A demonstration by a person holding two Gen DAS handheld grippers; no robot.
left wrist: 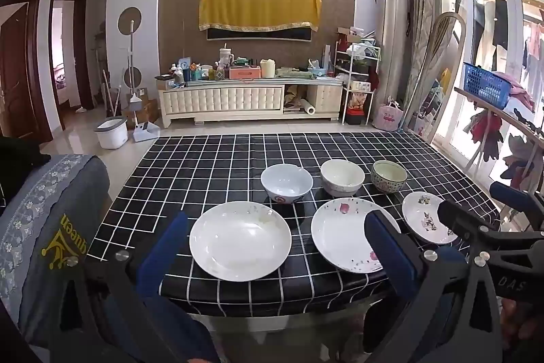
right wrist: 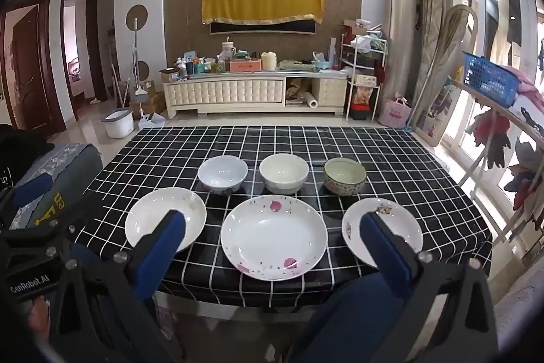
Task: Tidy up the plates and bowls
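While both the left gripper [left wrist: 277, 252] and right gripper [right wrist: 277, 242] hover wide open and empty at the checked table's [right wrist: 391, 155] near edge, three plates [right wrist: 274, 237] in front of three bowls [right wrist: 284, 173] call for stacking largest-first, gripped by the rim.

A checked cloth [right wrist: 340, 145] covers the worktop. Beyond stand a cluttered cabinet [right wrist: 224, 94], a yellow drape [right wrist: 263, 2], a bucket [right wrist: 119, 123] and, right, a blue basket [right wrist: 489, 84].
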